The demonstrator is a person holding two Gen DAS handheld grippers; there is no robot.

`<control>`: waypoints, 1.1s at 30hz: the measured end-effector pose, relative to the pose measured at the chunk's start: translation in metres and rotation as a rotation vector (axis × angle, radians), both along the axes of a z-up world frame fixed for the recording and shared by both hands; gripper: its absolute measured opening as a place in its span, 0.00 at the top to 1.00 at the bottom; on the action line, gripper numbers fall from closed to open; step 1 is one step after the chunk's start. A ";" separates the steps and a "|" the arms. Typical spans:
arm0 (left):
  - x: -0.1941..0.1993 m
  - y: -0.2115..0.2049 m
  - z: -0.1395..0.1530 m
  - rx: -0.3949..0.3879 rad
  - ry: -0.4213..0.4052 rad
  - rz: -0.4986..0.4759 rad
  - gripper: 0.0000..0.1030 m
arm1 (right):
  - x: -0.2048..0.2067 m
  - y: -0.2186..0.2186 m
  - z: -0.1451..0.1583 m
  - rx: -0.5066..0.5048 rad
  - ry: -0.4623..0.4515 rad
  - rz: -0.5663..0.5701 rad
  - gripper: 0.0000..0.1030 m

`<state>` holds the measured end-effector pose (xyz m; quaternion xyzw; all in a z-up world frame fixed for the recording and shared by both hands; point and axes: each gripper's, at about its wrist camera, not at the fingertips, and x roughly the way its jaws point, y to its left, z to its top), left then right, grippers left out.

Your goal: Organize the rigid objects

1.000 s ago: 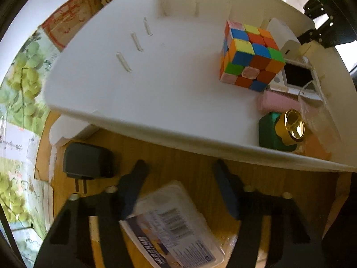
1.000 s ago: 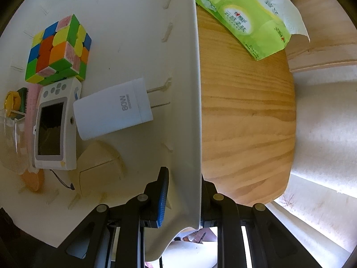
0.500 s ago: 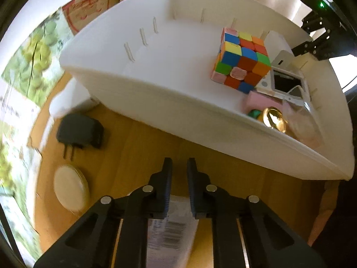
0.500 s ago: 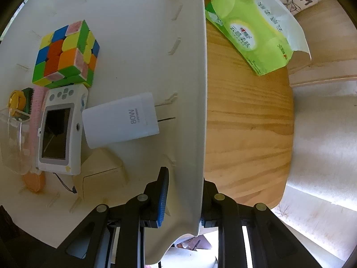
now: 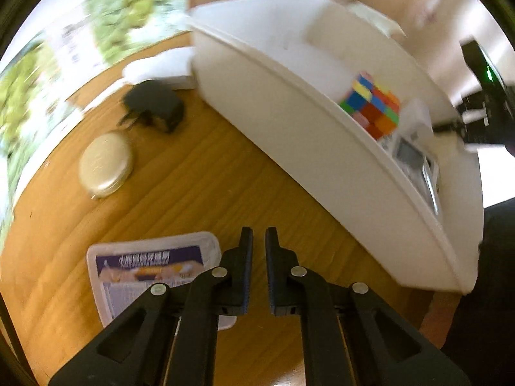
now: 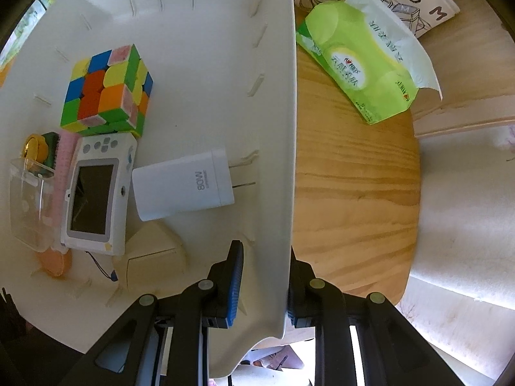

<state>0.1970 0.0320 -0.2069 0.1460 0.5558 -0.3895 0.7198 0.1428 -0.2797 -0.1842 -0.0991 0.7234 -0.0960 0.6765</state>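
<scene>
My right gripper (image 6: 262, 276) is shut on the side wall of the white bin (image 6: 283, 148), one finger inside and one outside. The bin holds a colour cube (image 6: 106, 90), a white charger (image 6: 183, 189), a small white game console (image 6: 96, 199), a clear box (image 6: 29, 199) and other small items. In the left wrist view the bin (image 5: 322, 148) stands at the right, with the cube (image 5: 373, 106) inside. My left gripper (image 5: 259, 241) is shut and empty above the wooden table (image 5: 199, 199). A flat plastic box with a label (image 5: 151, 273) lies just left of it.
On the table left of the bin lie a black plug adapter (image 5: 154, 106), a round beige case (image 5: 106, 164) and a white object (image 5: 161, 67). A green tissue pack (image 6: 363, 67) lies on the table right of the bin, near the table's edge.
My left gripper has closed, let go of the flat labelled box and pulled back from the bin; the box now lies on the table. The right gripper keeps its hold on the bin wall.
</scene>
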 end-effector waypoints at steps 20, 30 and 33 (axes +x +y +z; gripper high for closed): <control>0.012 0.010 0.049 -0.195 0.039 0.406 0.92 | -0.003 -0.002 0.007 0.020 -0.048 0.007 0.76; 0.019 0.041 0.040 -0.093 0.102 0.822 0.30 | -0.005 -0.001 0.008 0.036 -0.063 0.024 0.75; 0.017 0.048 0.045 -0.115 0.124 0.940 0.20 | -0.005 -0.002 0.008 0.038 -0.061 0.030 0.75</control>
